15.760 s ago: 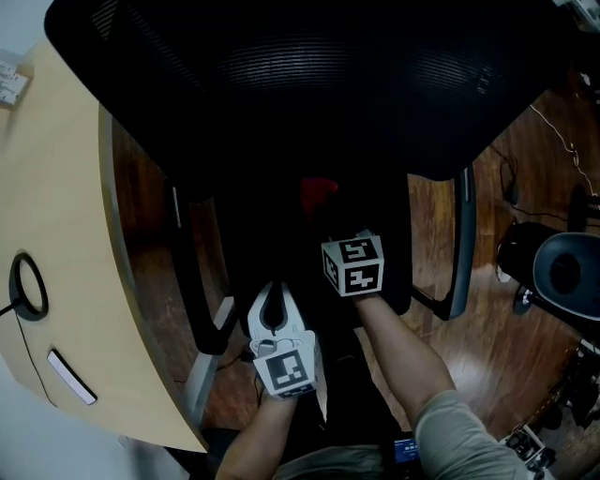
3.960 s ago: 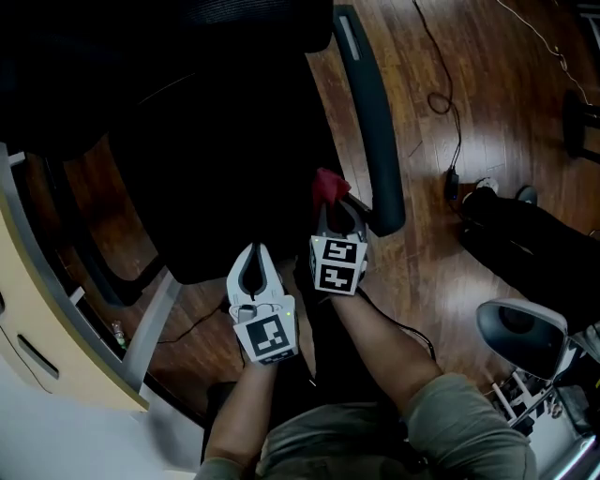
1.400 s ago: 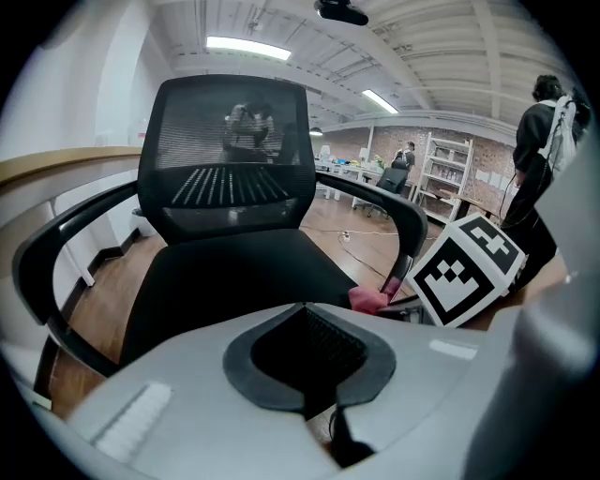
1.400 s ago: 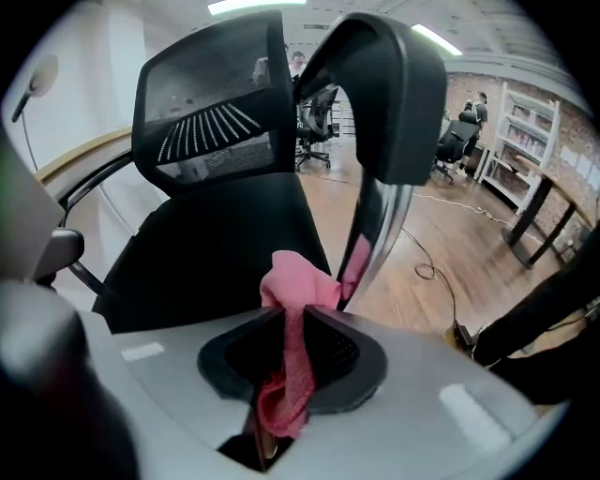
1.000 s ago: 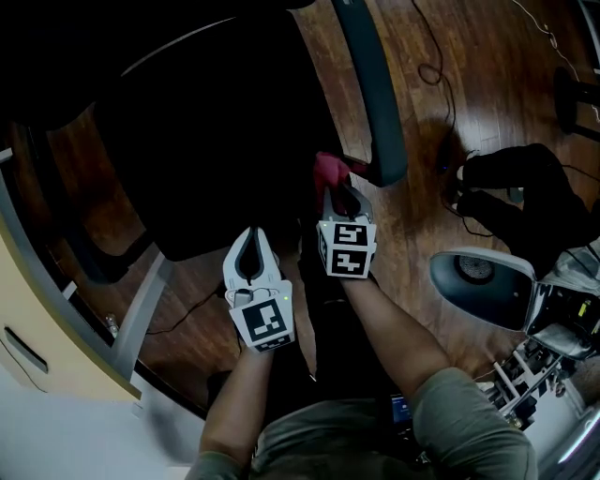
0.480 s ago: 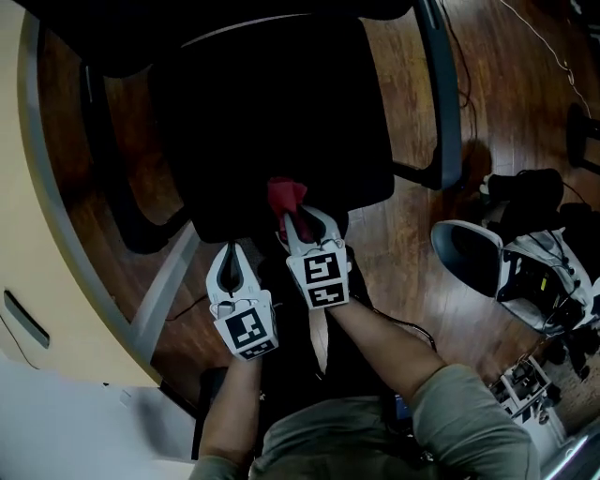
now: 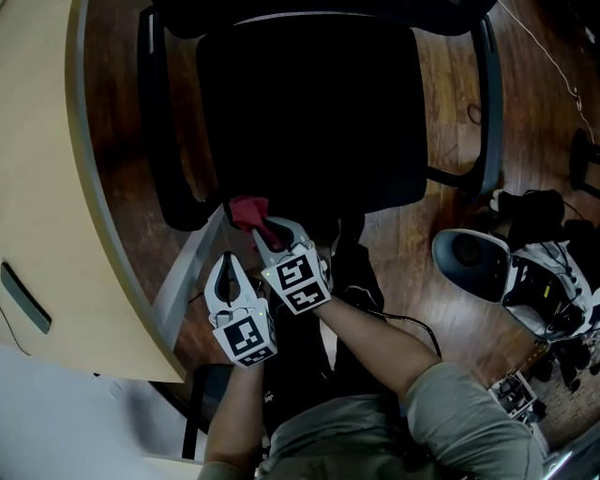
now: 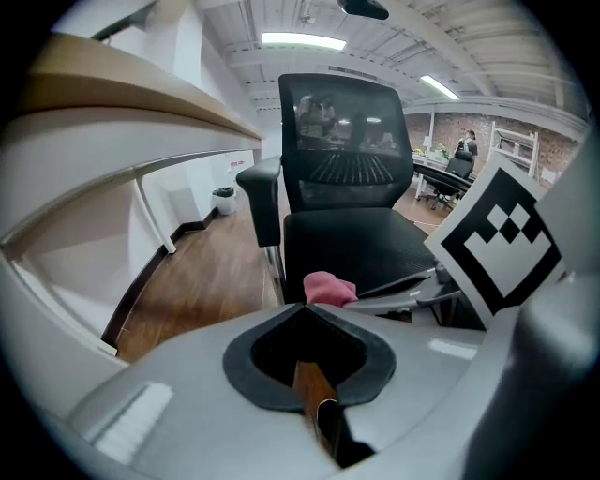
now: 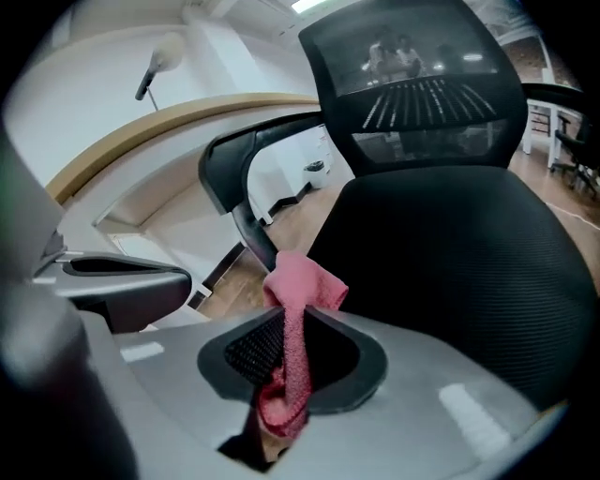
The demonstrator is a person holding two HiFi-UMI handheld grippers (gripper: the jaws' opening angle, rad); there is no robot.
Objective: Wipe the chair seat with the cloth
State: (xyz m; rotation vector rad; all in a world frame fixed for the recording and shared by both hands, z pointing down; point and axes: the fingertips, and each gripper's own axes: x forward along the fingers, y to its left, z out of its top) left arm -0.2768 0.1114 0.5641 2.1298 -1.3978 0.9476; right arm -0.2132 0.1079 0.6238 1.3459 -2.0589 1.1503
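Chair seat (image 7: 309,112) top is open, reachable from its front edge. Armrest (image 7: 161,122) fences the seat's left side, second armrest (image 7: 489,103) its right, backrest (image 8: 345,141) closes the far side. Desk (image 7: 47,206) crowds in left of the seat, its grey leg (image 7: 183,281) slanting by the front-left corner, tight gap there. Wood floor (image 7: 450,94) right of the seat is open; grey-white gear (image 7: 473,264) sits front-right.

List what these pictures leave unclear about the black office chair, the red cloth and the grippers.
- Head view: whether the red cloth in the right gripper touches the black mesh chair seat; darkness hides the contact.
- Head view: the chair's base, under the seat.
- Head view: the backrest, cut off by the top edge.
- Right gripper view: the cloth's lower end, inside the gripper's body.
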